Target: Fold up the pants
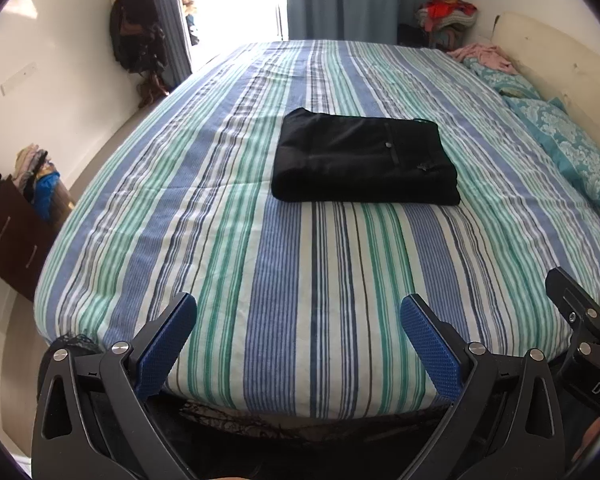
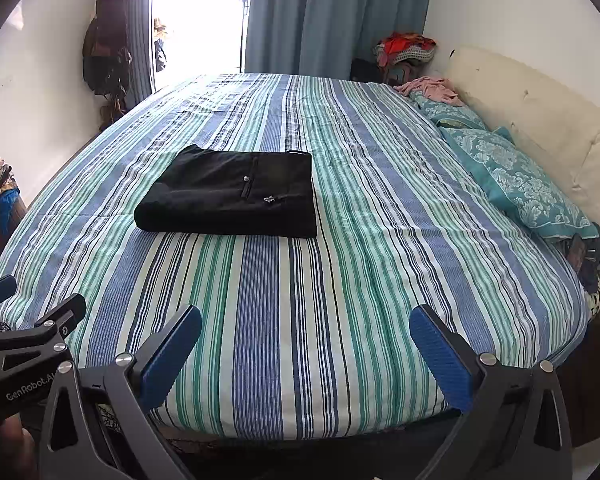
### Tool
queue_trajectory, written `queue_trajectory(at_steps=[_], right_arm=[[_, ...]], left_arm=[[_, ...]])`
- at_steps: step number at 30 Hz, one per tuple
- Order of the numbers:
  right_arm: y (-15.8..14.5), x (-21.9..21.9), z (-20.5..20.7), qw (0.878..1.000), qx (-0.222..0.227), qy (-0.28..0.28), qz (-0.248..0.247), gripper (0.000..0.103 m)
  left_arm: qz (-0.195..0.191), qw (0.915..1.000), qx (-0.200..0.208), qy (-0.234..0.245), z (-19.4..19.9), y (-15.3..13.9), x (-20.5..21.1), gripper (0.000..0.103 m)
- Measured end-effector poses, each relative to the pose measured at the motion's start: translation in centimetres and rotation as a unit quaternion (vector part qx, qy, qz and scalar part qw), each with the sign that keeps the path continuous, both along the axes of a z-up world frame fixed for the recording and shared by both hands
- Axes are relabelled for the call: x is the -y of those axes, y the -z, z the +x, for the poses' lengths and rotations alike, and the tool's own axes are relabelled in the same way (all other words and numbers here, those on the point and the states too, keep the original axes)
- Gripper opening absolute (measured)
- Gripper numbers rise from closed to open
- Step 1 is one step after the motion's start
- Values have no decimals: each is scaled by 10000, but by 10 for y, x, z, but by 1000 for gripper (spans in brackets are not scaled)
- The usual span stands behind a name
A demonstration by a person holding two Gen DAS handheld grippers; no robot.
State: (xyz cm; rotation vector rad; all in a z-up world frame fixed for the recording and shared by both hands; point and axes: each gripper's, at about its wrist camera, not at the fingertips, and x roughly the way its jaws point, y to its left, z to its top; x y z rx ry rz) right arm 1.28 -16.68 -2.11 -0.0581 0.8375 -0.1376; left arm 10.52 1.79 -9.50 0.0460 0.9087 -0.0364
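1. Step: fold looks done. Pants [image 1: 365, 157] lie as a compact black rectangle, layers stacked, mid-bed on the striped sheet [image 1: 300, 280]. No loose leg or hem showing from either view.
2. Left gripper [image 1: 298, 340]: jaws wide open, empty, touching nothing. Hangs over the near edge of the bed, well apart from the pants.
3. Right gripper [image 2: 306, 344]: same, jaws spread wide, nothing held, nothing touched. Also over the near edge, pants ahead and to its left.
4. Pillows [image 2: 516, 176] along the headboard side, well clear of the pants.
5. Next move, as a judgement: little left. Either hold off and finish, or reach in to square up edges or press the stack flat. Any touch-up calls for a forward reach by both grippers, since neither is near the cloth.
6. Risk if touching up: pinching only the top layer and dragging the fold open.
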Motion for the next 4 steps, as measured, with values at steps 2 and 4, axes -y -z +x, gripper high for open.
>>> queue_trajectory(at_steps=[2,4], right_arm=[[1,-1,1,10000,-15,-18,-14,103],[2,-2,0,10000,-27,-32,-2,103]], left_arm=[[-87,9999,-56,13,0,2,0,102],[-31,10000,-52,10,0,3,1,102]])
